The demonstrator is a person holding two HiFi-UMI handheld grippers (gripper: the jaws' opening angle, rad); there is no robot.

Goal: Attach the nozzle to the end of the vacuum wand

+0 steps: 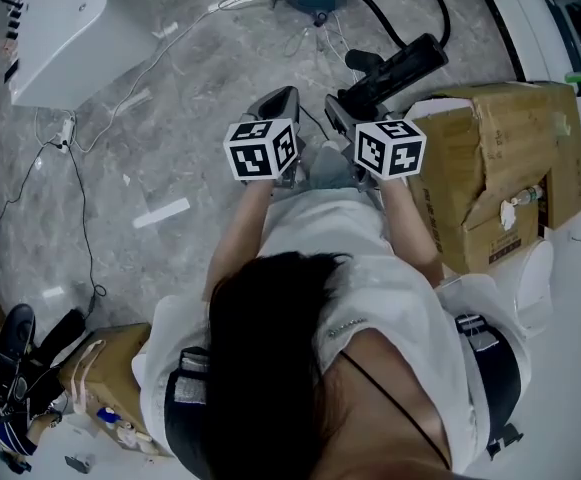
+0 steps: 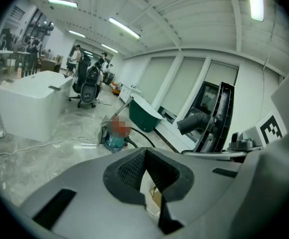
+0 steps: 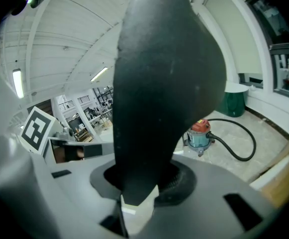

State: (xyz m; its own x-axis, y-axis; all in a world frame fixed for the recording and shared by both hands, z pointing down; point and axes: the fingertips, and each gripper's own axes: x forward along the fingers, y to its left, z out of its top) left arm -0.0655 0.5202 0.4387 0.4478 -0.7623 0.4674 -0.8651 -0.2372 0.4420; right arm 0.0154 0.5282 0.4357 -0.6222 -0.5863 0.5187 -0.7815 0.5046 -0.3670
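Jaws of the right gripper (image 3: 143, 180) clamp the tapered end of the nozzle (image 3: 166, 78), a broad matte-black piece slanting out over the grey floor (image 1: 170, 118) beside a cardboard box (image 1: 500, 158), while the left gripper (image 2: 146, 171), close alongside, is clenched on nothing.

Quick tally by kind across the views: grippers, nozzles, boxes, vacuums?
Hand-held grippers, left and right: 2
Black plastic vacuum nozzle: 1
Brown cardboard boxes: 2
Teal-and-red canister vacuum: 1
Total: 6
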